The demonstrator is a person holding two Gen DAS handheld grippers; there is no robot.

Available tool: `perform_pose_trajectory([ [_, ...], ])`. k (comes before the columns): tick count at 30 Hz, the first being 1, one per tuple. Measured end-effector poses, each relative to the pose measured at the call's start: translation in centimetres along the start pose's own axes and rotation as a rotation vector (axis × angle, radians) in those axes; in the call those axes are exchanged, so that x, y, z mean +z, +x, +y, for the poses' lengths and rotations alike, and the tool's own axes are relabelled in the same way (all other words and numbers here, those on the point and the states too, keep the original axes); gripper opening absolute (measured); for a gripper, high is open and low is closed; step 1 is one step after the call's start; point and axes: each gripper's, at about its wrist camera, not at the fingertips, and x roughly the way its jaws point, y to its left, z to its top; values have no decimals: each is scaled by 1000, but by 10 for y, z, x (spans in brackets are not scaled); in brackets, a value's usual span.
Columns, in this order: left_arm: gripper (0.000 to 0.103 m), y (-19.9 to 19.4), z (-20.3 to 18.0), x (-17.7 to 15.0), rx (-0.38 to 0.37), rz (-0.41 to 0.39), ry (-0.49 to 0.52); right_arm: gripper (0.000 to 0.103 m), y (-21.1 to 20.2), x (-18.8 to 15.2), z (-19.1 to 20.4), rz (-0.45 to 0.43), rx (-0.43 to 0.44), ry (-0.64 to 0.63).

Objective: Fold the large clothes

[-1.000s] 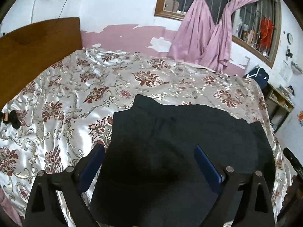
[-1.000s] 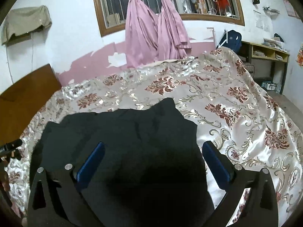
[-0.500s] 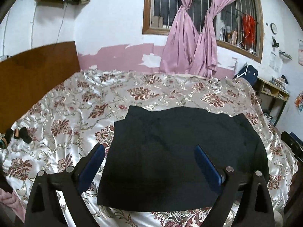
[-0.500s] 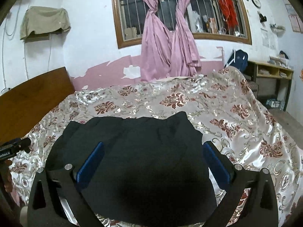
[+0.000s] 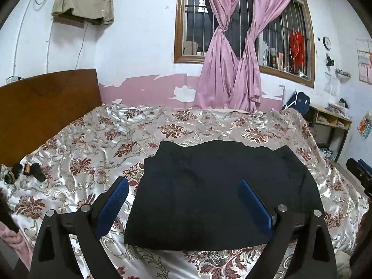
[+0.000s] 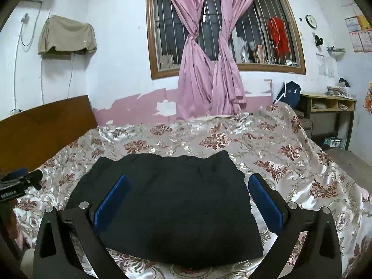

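Note:
A black garment (image 5: 216,190) lies folded into a flat, roughly square shape on the floral satin bedspread (image 5: 97,144), near the bed's front edge. It also shows in the right wrist view (image 6: 172,207). My left gripper (image 5: 183,186) is open and empty, held above and in front of the garment, apart from it. My right gripper (image 6: 188,183) is open and empty too, held back above the garment's near edge. The blue pads (image 6: 114,200) touch nothing.
A wooden headboard (image 5: 41,107) stands at the left. A window with pink curtains (image 5: 232,69) is behind the bed. A wooden desk (image 6: 327,109) stands at the right. Small dark items (image 5: 25,172) lie on the bed's left side. The other gripper (image 6: 18,183) shows at the left edge.
Both grippers have lifted and pulled back from the garment, still open. The views now take in the whole folded garment, more of the bed and the wall.

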Motion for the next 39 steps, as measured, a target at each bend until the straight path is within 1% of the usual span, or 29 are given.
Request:
perform_pose_trajectory([
  [7, 96, -17, 4, -14, 9, -39, -9, 101, -26, -9, 17, -52, 18, -35],
  [14, 96, -31, 7, -33, 24, -52, -2, 101, -47, -25, 40, -82, 39, -97],
  [21, 96, -42, 3, -57, 30, -67, 33, 101, -57, -44, 52, -76, 41, -131],
  [25, 96, -46, 2, -68, 18, -75, 41, 101, -62, -55, 55, -73, 33, -143],
  [33, 96, -49, 5, -83, 22, -83, 43, 101, -69, -72, 50, -74, 9, -110],
  [39, 96, -52, 10, -97, 0, -89, 7, 101, -69, -82, 51, -69, 8, -114],
])
